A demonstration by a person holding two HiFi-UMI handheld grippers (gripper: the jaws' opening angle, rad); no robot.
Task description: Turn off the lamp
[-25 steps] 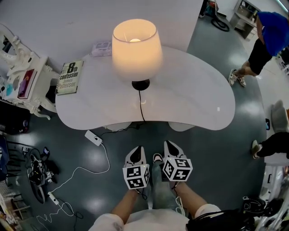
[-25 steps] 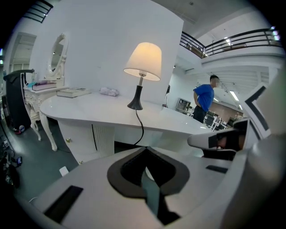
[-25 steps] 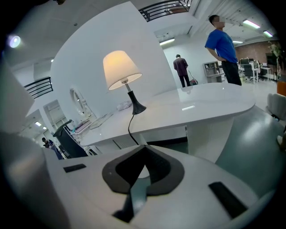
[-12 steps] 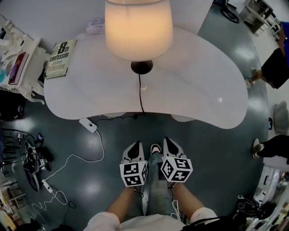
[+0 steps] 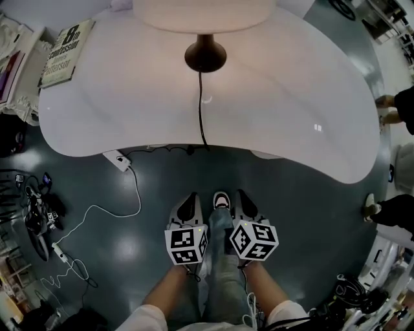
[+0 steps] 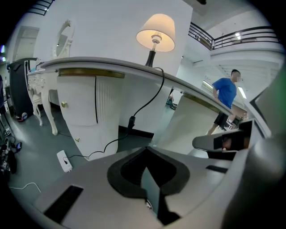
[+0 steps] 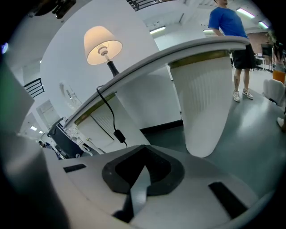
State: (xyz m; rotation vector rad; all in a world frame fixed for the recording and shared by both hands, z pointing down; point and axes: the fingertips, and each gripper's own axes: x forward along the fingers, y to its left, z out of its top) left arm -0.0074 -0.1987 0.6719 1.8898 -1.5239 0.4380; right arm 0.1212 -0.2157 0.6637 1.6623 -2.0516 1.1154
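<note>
The white table (image 5: 291,97) is now seen from closer than a second ago and fills the upper half of the head view. The lamp (image 5: 204,19) has been carried up to 12 o'clock, its shade cut off by the frame edge, and it is still lit. Both claws have been lowered below the tabletop, so the lamp is now looked up at from underneath. At 6 o'clock, the left gripper (image 5: 191,199) and the right gripper (image 5: 243,195) are held side by side, each fully closed on nothing. The cord (image 5: 201,110) is draped over the table edge, and a black block (image 6: 131,121) on it, judged to be the switch, has been brought nearer but is not yet touched.
</note>
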